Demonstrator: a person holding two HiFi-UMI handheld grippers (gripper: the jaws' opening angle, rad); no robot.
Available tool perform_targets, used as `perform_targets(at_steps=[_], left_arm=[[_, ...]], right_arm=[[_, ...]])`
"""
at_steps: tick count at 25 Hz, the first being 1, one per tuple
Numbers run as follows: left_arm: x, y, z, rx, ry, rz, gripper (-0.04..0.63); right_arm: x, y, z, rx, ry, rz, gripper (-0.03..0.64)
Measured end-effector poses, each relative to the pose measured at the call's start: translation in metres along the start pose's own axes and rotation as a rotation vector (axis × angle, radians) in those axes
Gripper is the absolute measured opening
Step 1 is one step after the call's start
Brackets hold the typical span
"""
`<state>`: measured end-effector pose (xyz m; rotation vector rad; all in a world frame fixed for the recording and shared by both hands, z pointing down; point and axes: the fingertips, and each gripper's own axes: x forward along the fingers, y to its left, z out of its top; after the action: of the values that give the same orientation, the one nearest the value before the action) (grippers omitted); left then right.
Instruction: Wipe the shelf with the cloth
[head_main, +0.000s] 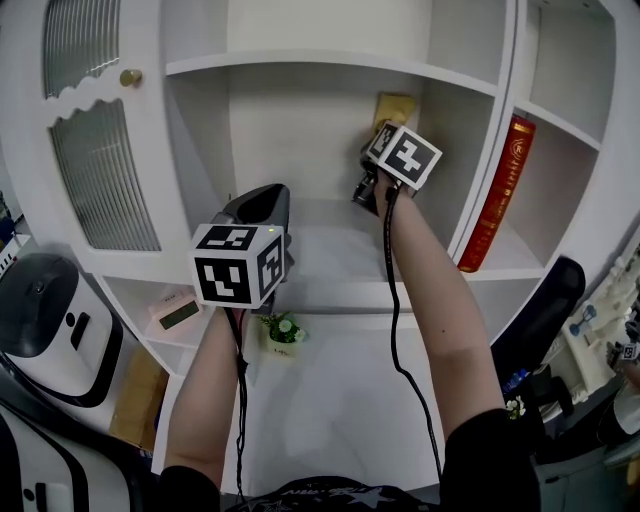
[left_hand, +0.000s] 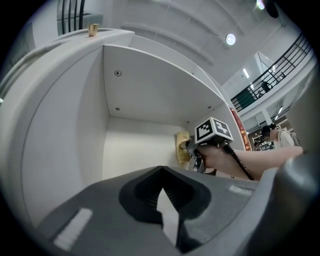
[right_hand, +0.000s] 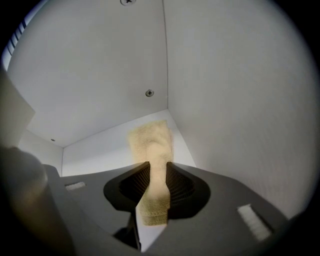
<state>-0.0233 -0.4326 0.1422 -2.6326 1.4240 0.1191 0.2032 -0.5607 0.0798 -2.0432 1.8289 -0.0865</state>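
A yellow cloth (head_main: 394, 106) is pressed into the back right corner of the middle shelf compartment (head_main: 330, 255). My right gripper (head_main: 382, 128) is shut on it and held high in that corner. In the right gripper view the cloth (right_hand: 152, 142) runs up between the jaws of the right gripper (right_hand: 155, 165) and lies against the white back wall. My left gripper (head_main: 262, 198) hovers over the front left of the shelf board, apart from the cloth. Its jaws meet with nothing in them (left_hand: 161, 170). The left gripper view shows the right gripper (left_hand: 194, 150) and the cloth (left_hand: 182, 148) ahead.
A red book (head_main: 497, 195) leans in the compartment to the right. On the lower shelf stand a small potted plant (head_main: 283, 328) and a small clock (head_main: 178, 314). A ribbed glass door with a brass knob (head_main: 130, 77) is at the left. A white appliance (head_main: 50, 320) sits at lower left.
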Motion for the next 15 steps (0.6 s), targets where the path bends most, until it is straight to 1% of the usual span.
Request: perform_targets(at_steps=[2, 3, 6, 8, 11, 15], left_arm=[[-0.005, 0.003, 0.0, -0.005, -0.004, 0.001, 0.0], [-0.008, 0.004, 0.0, -0.007, -0.005, 0.002, 0.0], [-0.017, 0.008, 0.0, -0.011, -0.011, 0.012, 0.0], [-0.022, 0.011, 0.001, -0.015, -0.017, 0.021, 0.001], [-0.031, 0.015, 0.003, -0.017, -0.029, 0.036, 0.0], [-0.043, 0.02, 0.004, -0.025, -0.045, 0.051, 0.001]], right_arm=[[-0.003, 0.007, -0.001, -0.003, -0.009, 0.015, 0.12], [-0.005, 0.016, -0.002, -0.01, -0.01, 0.048, 0.12], [-0.012, 0.059, -0.012, -0.068, 0.01, 0.206, 0.12], [-0.018, 0.092, -0.021, -0.133, 0.02, 0.306, 0.121], [-0.025, 0.14, -0.039, -0.226, 0.032, 0.431, 0.121], [-0.029, 0.196, -0.081, -0.242, 0.128, 0.582, 0.123]])
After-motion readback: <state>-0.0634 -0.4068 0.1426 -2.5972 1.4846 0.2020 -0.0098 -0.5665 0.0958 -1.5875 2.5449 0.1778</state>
